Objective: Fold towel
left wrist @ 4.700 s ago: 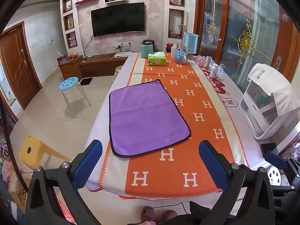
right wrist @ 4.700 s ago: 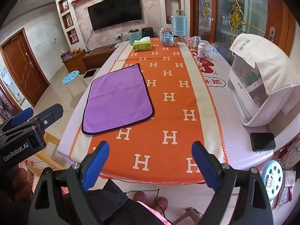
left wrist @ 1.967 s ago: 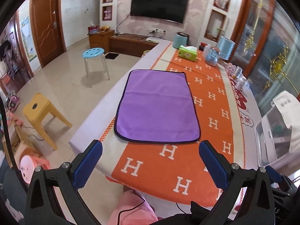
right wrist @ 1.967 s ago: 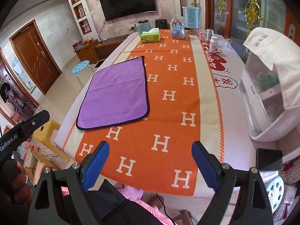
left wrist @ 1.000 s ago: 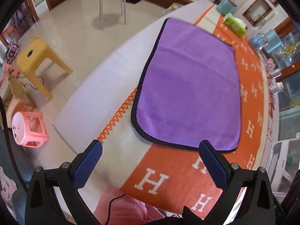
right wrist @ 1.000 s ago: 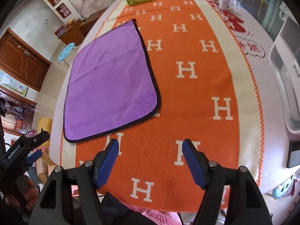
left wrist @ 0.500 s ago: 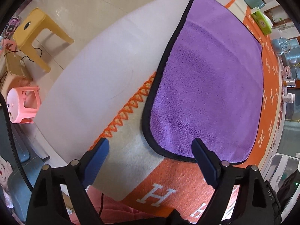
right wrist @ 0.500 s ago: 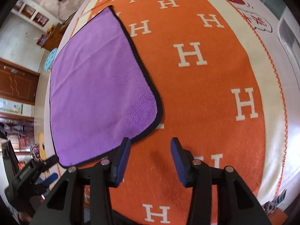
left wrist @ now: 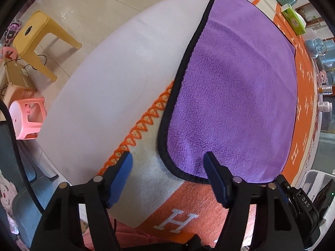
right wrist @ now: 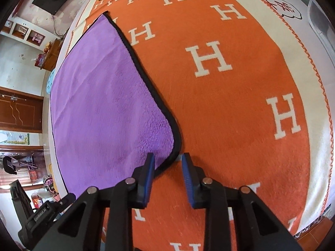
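A purple towel (left wrist: 234,87) with a black hem lies flat on an orange tablecloth with white H letters (right wrist: 219,67). My left gripper (left wrist: 168,164) is open, its blue pads straddling the towel's near left corner just above the cloth. My right gripper (right wrist: 167,161) is partly closed, still open, with the towel's (right wrist: 108,96) near right corner between its pads. Neither holds the towel.
A green tissue box (left wrist: 293,18) and jars (left wrist: 316,46) stand at the table's far end. A yellow stool (left wrist: 39,39) and a pink stool (left wrist: 25,121) stand on the floor to the left. The table's near edge lies just below the grippers.
Both grippers have come down and forward onto the towel's near corners. Both sets of jaws have narrowed, the right one much more.
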`<state>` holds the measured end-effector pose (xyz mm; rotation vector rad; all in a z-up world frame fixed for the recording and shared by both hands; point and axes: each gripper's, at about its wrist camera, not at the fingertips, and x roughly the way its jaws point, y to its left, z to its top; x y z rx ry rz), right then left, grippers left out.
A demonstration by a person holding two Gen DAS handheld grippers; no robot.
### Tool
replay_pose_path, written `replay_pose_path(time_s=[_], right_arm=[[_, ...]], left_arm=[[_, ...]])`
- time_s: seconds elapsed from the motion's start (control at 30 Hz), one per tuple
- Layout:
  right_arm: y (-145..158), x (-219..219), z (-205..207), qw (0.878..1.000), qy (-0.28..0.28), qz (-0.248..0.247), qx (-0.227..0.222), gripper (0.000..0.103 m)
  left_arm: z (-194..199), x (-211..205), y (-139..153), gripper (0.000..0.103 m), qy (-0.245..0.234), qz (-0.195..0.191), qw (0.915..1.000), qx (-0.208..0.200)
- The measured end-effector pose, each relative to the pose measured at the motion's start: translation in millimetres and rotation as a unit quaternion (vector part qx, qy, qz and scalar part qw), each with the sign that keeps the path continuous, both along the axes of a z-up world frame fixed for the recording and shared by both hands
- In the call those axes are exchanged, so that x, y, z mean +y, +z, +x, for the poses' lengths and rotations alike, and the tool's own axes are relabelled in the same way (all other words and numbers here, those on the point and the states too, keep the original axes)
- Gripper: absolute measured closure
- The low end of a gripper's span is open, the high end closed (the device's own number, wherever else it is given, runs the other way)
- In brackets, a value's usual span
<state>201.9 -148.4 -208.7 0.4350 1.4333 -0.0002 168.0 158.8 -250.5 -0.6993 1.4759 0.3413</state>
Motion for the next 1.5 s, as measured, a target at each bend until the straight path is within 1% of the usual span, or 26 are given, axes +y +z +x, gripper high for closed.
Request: replay_pose_path(time_s=[0.1,0.17,0.23,0.33,0.43,0.53,0.8,0.83,0.93,1.17,1.3,1.33,1.5], right_arm=[[-2.0,-1.9,2.9,1.000,-0.008,0.004,0.001,0.077],[-2.1,-2.8,4.1,1.000,-0.011,0.004,-0.001,0.079],[-2.8,-3.3,6.7,1.000,-0.014,0.004,-0.002,0.082],[-3.4,-5.4,8.7,1.000,-0.018,0.004,-0.003,0.085],[-2.7,-9.3,3.8,1.000,-0.019,0.003,-0.004,0.089],[-2.5,-12.3,2.2,1.000,-0.020,0.004,-0.003,0.093],[-2.3,-10.8,1.0,1.000,-0.009,0.001,-0.009,0.097],[-2.6,-10.1,2.2,1.000,-0.005,0.003,-0.009,0.101],[-1.3,-9.4,3.3,1.000,0.001,0.008,-0.014,0.101],[3.8,-12.4,2.8,1.000,0.001,0.009,-0.018,0.100],[5.0,-11.4,3.2,1.000,0.000,0.001,-0.012,0.099],[4.5,-10.8,3.6,1.000,0.000,-0.001,-0.009,0.097],[1.7,-11.7,4.8,1.000,-0.003,-0.010,0.003,0.097]], left_arm=[[1.9,0.5,1.8,0.043,-0.002,0.002,1.0000,0.000],[2.5,1.3,2.1,0.049,-0.003,0.003,1.0000,0.000],[3.6,-0.5,3.3,0.052,-0.003,0.004,1.0000,0.000],[3.0,-1.5,2.4,0.062,-0.002,0.004,1.0000,0.000],[2.5,-0.6,2.2,0.076,0.001,0.001,1.0000,0.000],[0.6,2.2,2.6,0.084,0.007,0.000,1.0000,0.003],[-0.7,4.3,2.7,0.087,0.013,-0.002,0.9999,0.004],[-1.1,4.5,3.0,0.088,0.014,-0.004,0.9999,0.004],[-4.0,7.0,2.3,0.091,0.015,-0.008,0.9998,0.002],[-9.0,6.4,2.5,0.091,0.014,-0.007,0.9999,0.001],[-8.3,5.3,2.6,0.091,0.013,-0.006,0.9999,0.001],[-8.1,5.0,3.0,0.091,0.013,-0.006,0.9999,0.001],[-7.0,7.2,4.1,0.091,0.013,-0.006,0.9999,0.002]])
